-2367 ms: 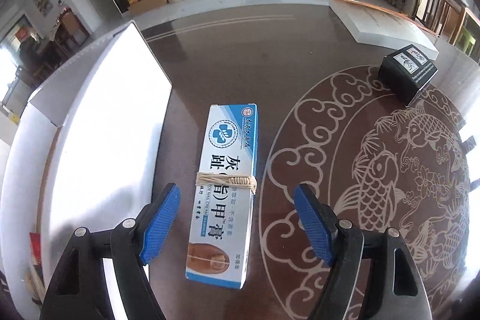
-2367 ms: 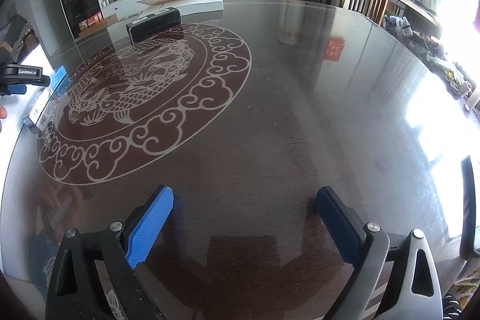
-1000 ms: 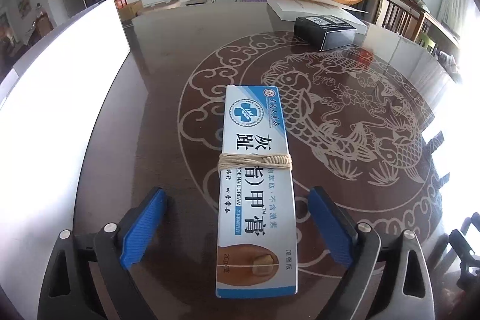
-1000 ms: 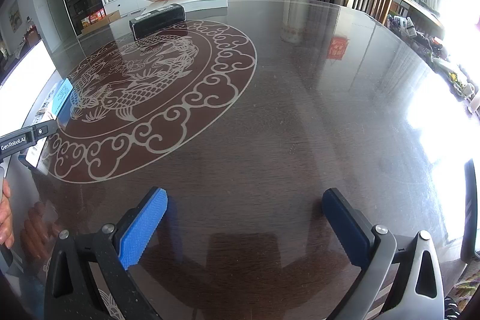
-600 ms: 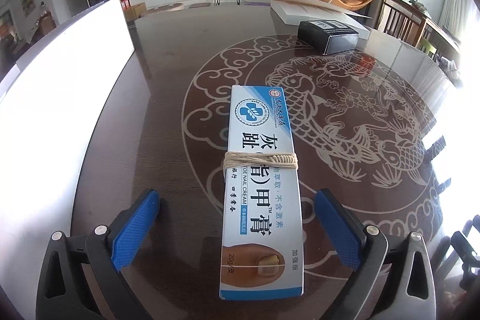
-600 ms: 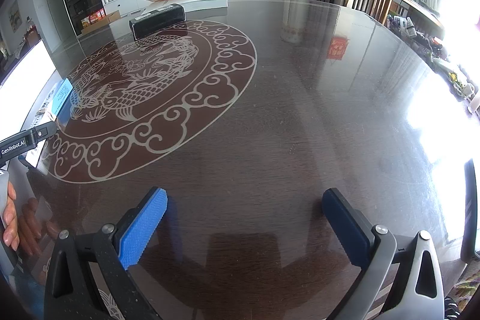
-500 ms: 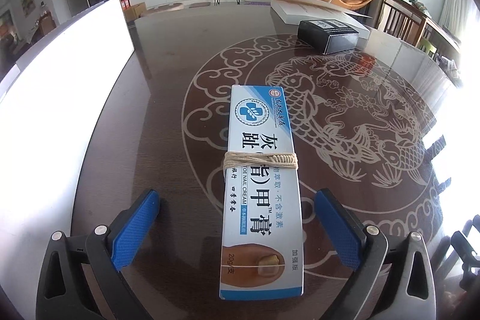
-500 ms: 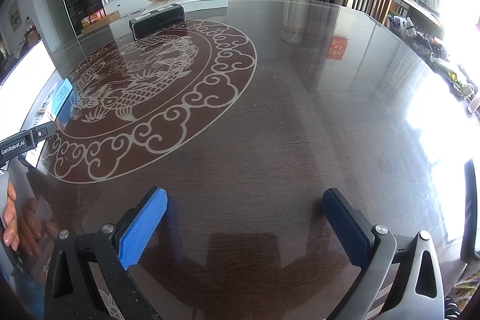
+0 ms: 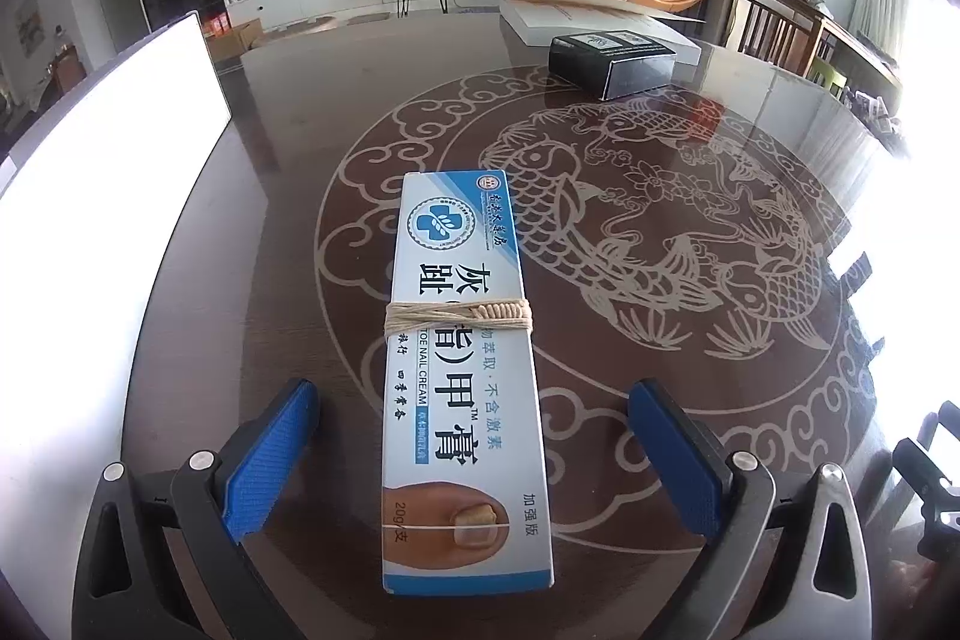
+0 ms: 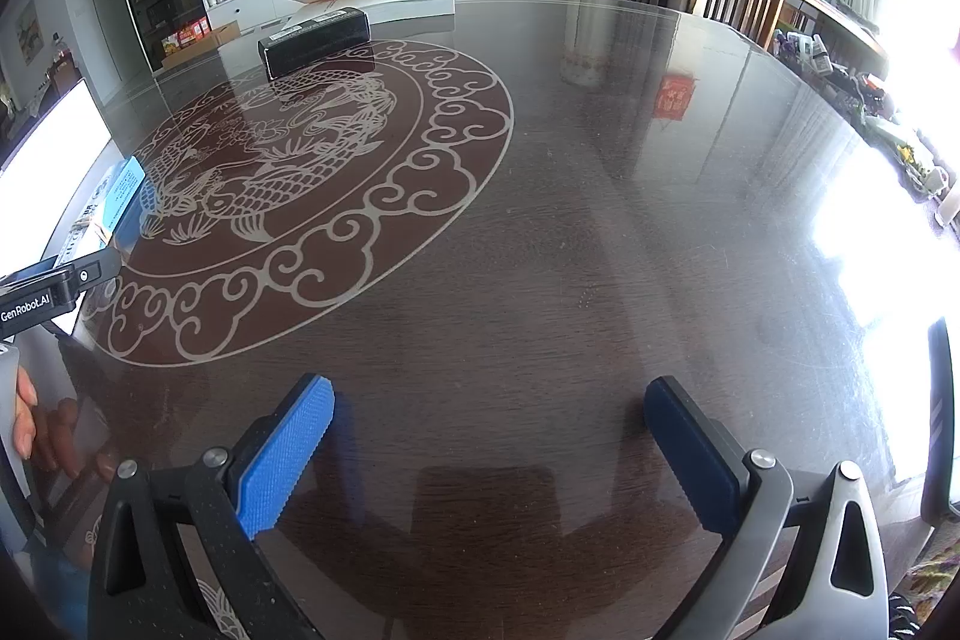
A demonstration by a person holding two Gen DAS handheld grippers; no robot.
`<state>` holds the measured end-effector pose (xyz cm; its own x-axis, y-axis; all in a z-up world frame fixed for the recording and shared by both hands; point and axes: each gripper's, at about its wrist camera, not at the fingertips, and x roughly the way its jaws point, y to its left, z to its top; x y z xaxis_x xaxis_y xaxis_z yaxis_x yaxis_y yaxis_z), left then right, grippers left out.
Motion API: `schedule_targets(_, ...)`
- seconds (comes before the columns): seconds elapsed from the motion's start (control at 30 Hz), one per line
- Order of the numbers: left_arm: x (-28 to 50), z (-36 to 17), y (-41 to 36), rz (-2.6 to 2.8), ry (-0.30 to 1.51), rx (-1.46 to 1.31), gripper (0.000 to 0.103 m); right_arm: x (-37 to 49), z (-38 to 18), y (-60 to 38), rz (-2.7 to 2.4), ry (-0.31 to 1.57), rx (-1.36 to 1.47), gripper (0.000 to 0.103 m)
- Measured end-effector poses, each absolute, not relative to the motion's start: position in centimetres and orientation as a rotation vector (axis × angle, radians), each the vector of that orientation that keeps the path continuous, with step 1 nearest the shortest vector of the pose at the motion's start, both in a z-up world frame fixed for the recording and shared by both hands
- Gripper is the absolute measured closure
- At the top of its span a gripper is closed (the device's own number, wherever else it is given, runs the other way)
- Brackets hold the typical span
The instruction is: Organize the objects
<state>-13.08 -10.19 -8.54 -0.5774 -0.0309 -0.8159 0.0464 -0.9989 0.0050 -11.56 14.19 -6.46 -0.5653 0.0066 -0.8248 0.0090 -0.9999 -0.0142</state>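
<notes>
Dark glossy table, round-edged, inlaid with a pale fish-and-cloud medallion; serves as the work surface for everything listed. White panel, large and overexposed, along the table's left edge; whether it is a box wall or a lid cannot be told. Flat white carton at the far side, with a black box just in front of it on the medallion's rim, well apart from both tools. Toe-nail cream box, long, blue and white, lying flat and lengthwise toward the camera, bound round its middle by a band of pale twine, apparently to keep it shut. Left gripper: jaws spread wide, straddling the box's near end without touching it, holding nothing; the alignment suggests a side-on pinch is being prepared. Right gripper: equally wide, empty, idle over bare tabletop, probably parked clear of the left's work.
</notes>
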Motion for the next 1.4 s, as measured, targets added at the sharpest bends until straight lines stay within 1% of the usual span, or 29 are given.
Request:
schedule_targets(1.1, -13.1, -8.6, -10.2, -2.752, 0.027, 1.423, 0.0, -11.6, -6.4, 14.3, -2.767, 0.028, 1.468, 0.0)
schedule_targets(1.13, -13.1, -8.6, -10.2, -2.752, 0.027, 1.423, 0.0, -11.8, -6.2, 14.4, -2.757, 0.015, 1.475, 0.0)
schedule_targets(1.23, -13.1, -8.6, -10.2, -2.752, 0.027, 1.423, 0.0, -13.9, -4.5, 15.2, -2.788, -0.124, 1.414, 0.0)
schedule_targets(1.3, -13.1, -8.6, -10.2, -2.752, 0.027, 1.423, 0.0, -17.3, -3.0, 14.5, -2.753, -0.148, 1.407, 0.0)
schedule_targets(1.4, -13.1, -8.6, -10.2, -2.752, 0.027, 1.423, 0.0, -23.9, -1.1, 12.6, -2.671, -0.278, 1.401, 0.0)
